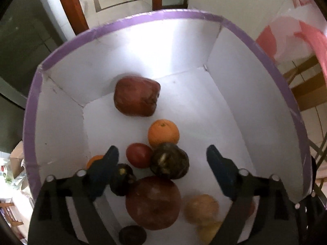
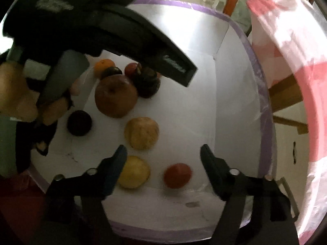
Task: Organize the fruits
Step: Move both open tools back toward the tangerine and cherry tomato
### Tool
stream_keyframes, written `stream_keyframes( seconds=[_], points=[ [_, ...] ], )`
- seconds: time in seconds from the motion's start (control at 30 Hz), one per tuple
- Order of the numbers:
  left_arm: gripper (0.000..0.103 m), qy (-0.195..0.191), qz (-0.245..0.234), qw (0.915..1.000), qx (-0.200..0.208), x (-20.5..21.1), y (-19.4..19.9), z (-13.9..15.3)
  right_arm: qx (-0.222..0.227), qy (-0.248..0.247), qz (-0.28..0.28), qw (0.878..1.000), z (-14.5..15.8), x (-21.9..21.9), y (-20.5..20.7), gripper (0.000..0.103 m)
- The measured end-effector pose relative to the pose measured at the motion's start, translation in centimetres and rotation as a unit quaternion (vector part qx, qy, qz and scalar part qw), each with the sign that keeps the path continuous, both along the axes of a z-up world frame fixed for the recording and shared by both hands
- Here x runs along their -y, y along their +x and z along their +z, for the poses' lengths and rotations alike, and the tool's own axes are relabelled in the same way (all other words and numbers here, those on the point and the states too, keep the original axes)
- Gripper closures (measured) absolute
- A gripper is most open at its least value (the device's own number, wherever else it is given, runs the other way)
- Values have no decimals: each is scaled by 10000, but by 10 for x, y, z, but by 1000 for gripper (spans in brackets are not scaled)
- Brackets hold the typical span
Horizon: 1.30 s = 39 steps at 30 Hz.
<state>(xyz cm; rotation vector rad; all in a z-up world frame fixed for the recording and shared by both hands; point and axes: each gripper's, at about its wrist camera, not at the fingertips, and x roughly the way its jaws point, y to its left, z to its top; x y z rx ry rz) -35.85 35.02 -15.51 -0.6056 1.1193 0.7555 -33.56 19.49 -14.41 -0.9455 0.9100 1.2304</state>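
In the left wrist view, the left gripper [image 1: 161,157] points down into a white box with a purple rim [image 1: 130,20], and its jaws stand wide apart with nothing pressed between the pads. Under the gap lie several fruits close together: a small red fruit [image 1: 139,155], a dark round fruit [image 1: 169,161] touching it, an orange [image 1: 163,132] just behind them, and a big brownish apple [image 1: 153,202] nearer to the camera. A large dark red fruit [image 1: 137,96] lies apart near the far wall. In the right wrist view, the right gripper [image 2: 163,155] is also released, its jaws open above the box floor. A small red fruit [image 2: 177,175] lies between the fingers without touching them, and a yellow fruit [image 2: 133,172] is just beside the left finger. A yellowish-brown fruit [image 2: 141,133] sits further in, and the other gripper's dark body crosses the upper left of this view, with a hand [image 2: 18,98] behind it. I judge that the step in hand is dropping fruits into the box, since both tools are empty and fruits lie under them. The next move probably calls for lifting both grippers straight out, without touching the box walls or pushing the fruits, and going for more fruit outside if any remains.
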Motion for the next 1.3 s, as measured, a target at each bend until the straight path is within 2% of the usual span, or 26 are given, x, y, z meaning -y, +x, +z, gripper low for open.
stream_keyframes(
  seconds=[0.03,0.07,0.2,0.4,0.47,0.6,0.7,0.77,0.8,0.87,0.9,0.93,0.97,1.0,1.07,1.17,1.2,1.27,1.3],
  points=[
    [7,26,6,10000,-3,3,2,1,34,25,-9,10000,1,1,1,17],
    [6,63,13,10000,-11,4,2,2,72,52,-79,9999,4,3,3,16],
    [6,164,87,9998,84,5,1,11,-10,133,-160,9998,11,9,11,16],
    [2,375,292,9983,330,1,-6,30,106,411,-39,9991,32,19,1,16],
    [2,446,393,9973,421,-1,-12,38,130,622,-70,9980,49,23,3,16],
    [2,985,694,9892,837,-7,-15,78,30,1180,-163,9929,86,34,6,16],
    [1,1546,783,9753,1368,-4,-13,125,-159,1862,-246,9821,130,51,8,16],
    [1,1878,683,9642,1744,7,-8,158,-186,2410,-347,9697,165,67,11,16],
    [1,2089,554,9559,1987,18,-7,179,-159,2639,-421,9635,179,75,13,16],
    [1,2390,276,9423,2327,38,5,207,-38,3231,-679,9439,215,99,21,16],
    [1,2561,21,9332,2520,55,16,223,11,3427,-792,9361,224,107,24,16],
    [1,2722,-254,9241,2669,70,30,238,103,3700,-1018,9234,240,123,33,16],
    [1,2812,-423,9187,2742,78,40,247,186,3864,-1210,9142,248,135,40,16],
    [1,2949,-730,9091,2850,95,56,257,268,4007,-1452,9043,255,147,49,16],
    [1,3045,-1318,8959,2955,128,90,272,337,4236,-2152,8793,263,176,77,16],
    [1,2796,-2040,8931,2875,165,145,275,439,4185,-3085,8531,259,210,117,16],
    [1,2624,-2425,8936,2716,185,173,266,470,4125,-3322,8469,255,216,128,16],
    [1,2474,-2919,8916,2423,213,214,254,460,3948,-4002,8258,247,238,160,16],
    [1,2423,-3185,8880,2265,229,239,245,425,3873,-4191,8201,240,243,169,16]
  ],
)
